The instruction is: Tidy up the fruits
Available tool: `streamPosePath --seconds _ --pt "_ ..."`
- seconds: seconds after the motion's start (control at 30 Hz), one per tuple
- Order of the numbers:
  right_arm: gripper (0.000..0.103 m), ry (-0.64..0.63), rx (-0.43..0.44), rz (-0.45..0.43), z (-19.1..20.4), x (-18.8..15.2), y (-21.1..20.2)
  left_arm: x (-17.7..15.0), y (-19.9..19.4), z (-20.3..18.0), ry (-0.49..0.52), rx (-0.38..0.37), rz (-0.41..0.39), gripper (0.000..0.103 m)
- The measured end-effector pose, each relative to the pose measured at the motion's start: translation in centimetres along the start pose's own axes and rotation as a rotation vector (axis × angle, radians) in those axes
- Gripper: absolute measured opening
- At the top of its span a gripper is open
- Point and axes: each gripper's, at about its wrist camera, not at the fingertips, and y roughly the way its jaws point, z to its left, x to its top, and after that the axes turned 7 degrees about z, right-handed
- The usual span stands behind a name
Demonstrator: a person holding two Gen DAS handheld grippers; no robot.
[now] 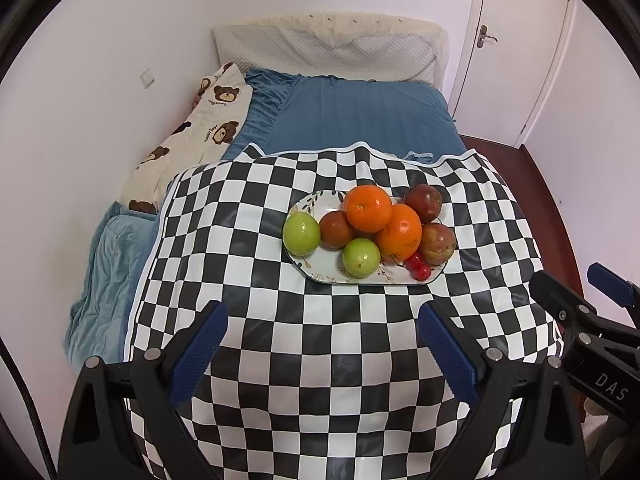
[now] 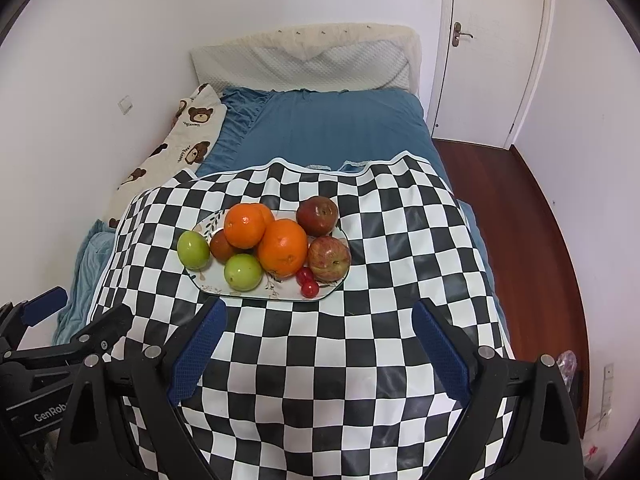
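A white leaf-patterned plate sits on the black-and-white checkered cloth, piled with fruit. It holds oranges, two green apples, red apples, a brown fruit and small red cherries. My left gripper is open and empty, above the cloth short of the plate. My right gripper is open and empty, just short of the plate's near rim. Each gripper shows at the edge of the other's view.
The cloth lies over a bed with a blue sheet, a bear-print quilt along the left wall and a white pillow at the head. A white door and red-brown floor lie to the right.
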Motion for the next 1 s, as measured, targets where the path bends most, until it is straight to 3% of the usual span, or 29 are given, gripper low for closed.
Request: streamPosePath --seconds 1.0 --pt "0.096 0.020 -0.008 -0.031 -0.1 0.1 -0.8 0.6 -1.3 0.5 0.008 0.027 -0.082 0.098"
